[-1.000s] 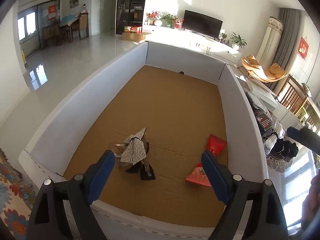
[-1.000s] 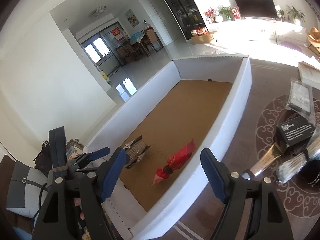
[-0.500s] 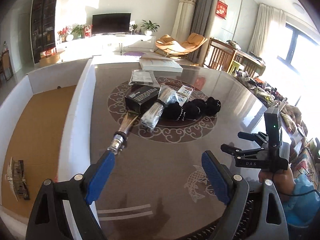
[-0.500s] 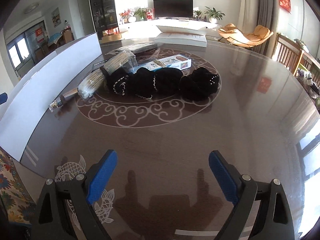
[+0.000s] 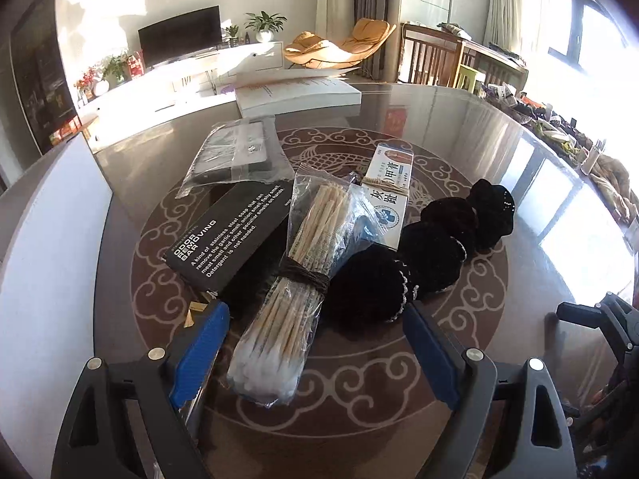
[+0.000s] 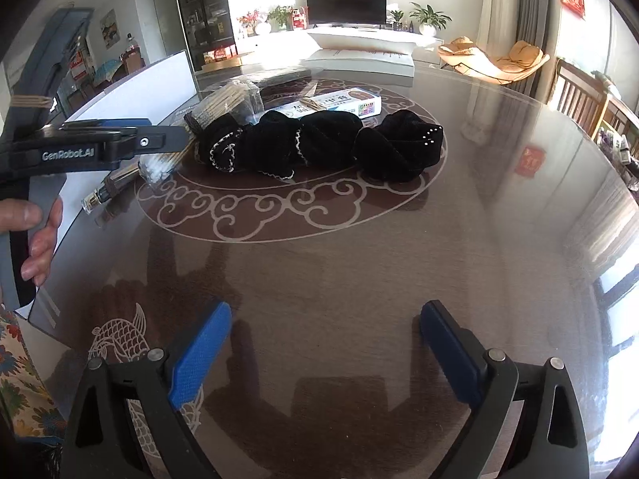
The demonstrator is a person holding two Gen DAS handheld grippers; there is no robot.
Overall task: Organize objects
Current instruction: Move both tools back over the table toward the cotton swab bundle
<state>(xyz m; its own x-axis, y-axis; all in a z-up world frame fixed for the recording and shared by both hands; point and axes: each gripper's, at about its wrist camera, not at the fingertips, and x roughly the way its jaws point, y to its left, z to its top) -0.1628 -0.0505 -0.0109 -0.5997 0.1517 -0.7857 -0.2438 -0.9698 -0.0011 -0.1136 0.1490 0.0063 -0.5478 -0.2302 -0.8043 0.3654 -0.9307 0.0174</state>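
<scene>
My left gripper (image 5: 315, 313) is open and hangs low over a clear bag of cotton swabs (image 5: 279, 319) tied with dark string; the bag's near end lies between the blue pads, untouched. Beside the bag lie a black "odor removing bar" box (image 5: 231, 235), a row of black fabric scrunchies (image 5: 431, 255), a white and blue carton (image 5: 389, 187) and a bagged dark item (image 5: 235, 155). My right gripper (image 6: 327, 307) hovers over bare table (image 6: 359, 247) with its jaws opening and nothing between them. In the right wrist view, my left gripper (image 6: 175, 137) reaches over the cotton swabs (image 6: 155, 167).
A white-walled box (image 5: 48, 259) stands along the table's left edge. A brush with a metal ferrule (image 6: 100, 195) lies next to that wall. A flat white box (image 5: 295, 94) rests at the table's far side. A hand (image 6: 36, 231) holds the left gripper's handle.
Both grippers swung from the cardboard-floored box over to the table. The left one has closed in on the cotton swab bag. The right one's jaws stand a little wider.
</scene>
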